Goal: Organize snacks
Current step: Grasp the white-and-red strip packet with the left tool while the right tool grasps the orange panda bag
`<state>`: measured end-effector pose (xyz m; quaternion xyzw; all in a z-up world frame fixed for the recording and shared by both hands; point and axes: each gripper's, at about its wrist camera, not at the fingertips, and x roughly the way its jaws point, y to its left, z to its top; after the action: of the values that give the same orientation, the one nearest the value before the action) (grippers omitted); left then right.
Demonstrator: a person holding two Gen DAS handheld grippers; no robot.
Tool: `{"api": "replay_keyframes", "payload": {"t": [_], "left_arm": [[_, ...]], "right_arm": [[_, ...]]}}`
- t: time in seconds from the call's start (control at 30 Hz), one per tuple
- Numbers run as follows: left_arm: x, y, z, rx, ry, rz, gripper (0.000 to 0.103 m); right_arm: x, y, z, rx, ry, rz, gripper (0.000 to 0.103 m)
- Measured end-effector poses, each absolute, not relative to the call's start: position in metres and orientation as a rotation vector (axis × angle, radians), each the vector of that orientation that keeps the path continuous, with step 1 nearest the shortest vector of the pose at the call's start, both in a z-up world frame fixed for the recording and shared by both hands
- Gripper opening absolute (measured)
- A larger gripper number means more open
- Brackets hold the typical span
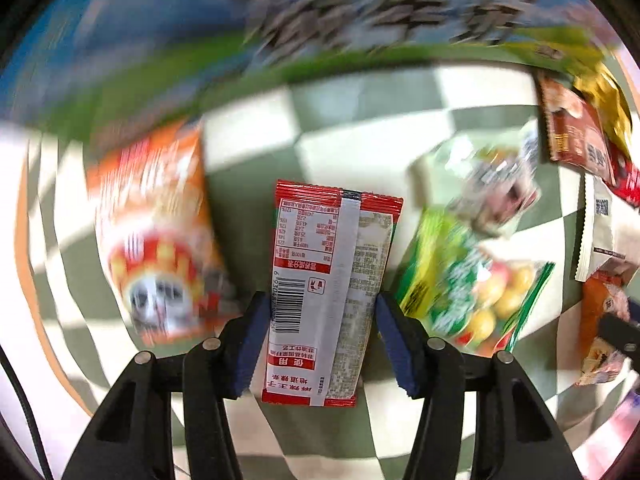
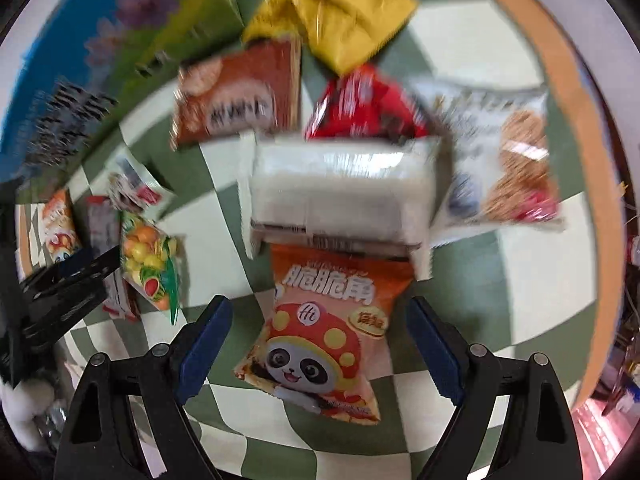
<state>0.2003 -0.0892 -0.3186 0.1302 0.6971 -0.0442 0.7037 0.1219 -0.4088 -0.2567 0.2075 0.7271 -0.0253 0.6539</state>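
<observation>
In the left wrist view my left gripper point(image 1: 318, 344) is shut on a red-and-white snack sachet point(image 1: 328, 280), which stays sharp while the table behind is blurred. An orange panda snack bag point(image 1: 156, 232) lies to its left and a green fruit-candy bag point(image 1: 464, 280) to its right. In the right wrist view my right gripper point(image 2: 320, 344) is open, its blue pads either side of another orange panda snack bag point(image 2: 320, 336) lying on the checkered cloth point(image 2: 480, 320). A white packet point(image 2: 344, 196) lies just beyond it.
More packets lie past the white one: brown point(image 2: 240, 100), yellow point(image 2: 336, 24), red point(image 2: 368, 108) and a white cracker bag point(image 2: 504, 160). A blue-and-green box point(image 2: 100, 60) stands at the back left. The left gripper point(image 2: 60, 292) shows at the left, beside the fruit-candy bag point(image 2: 152, 264).
</observation>
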Motion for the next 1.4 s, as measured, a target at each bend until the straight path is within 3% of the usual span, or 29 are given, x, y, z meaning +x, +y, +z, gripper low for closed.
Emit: {"api": "replay_keyframes", "payload": {"t": [0.03, 0.2, 0.47, 0.6, 0.77, 0.9, 1.0, 1.4], "left_arm": [[0.197, -0.083, -0.319, 0.255, 1.566, -0.094, 0.052], [0.177, -0.054, -0.320, 0.061, 1.637, -0.072, 0.051], [0.136, -0.038, -0.336, -0.011, 1.718, -0.098, 0.056], [0.136, -0.037, -0.352, 0.045, 1.783, -0.140, 0.063], [0.129, -0.050, -0.352, 0.098, 1.788, -0.144, 0.063], [0.137, -0.053, -0.335, 0.068, 1.763, -0.114, 0.050], [0.140, -0.052, -0.328, 0.058, 1.751, -0.107, 0.047], [0.144, -0.050, -0.266, 0.012, 1.693, -0.140, 0.043]], "right_arm": [[0.122, -0.407, -0.263, 0.474, 1.668, -0.051, 0.075], [0.118, -0.396, -0.272, 0.419, 1.677, -0.005, 0.063], [0.106, -0.356, -0.265, 0.218, 1.712, 0.138, 0.062], [0.107, -0.358, -0.266, 0.266, 1.717, 0.117, 0.065], [0.117, -0.370, -0.270, 0.338, 1.732, 0.096, 0.068], [0.118, -0.369, -0.275, 0.352, 1.737, 0.093, 0.067], [0.113, -0.367, -0.278, 0.348, 1.729, 0.093, 0.065], [0.099, -0.362, -0.250, 0.323, 1.676, 0.122, 0.057]]}}
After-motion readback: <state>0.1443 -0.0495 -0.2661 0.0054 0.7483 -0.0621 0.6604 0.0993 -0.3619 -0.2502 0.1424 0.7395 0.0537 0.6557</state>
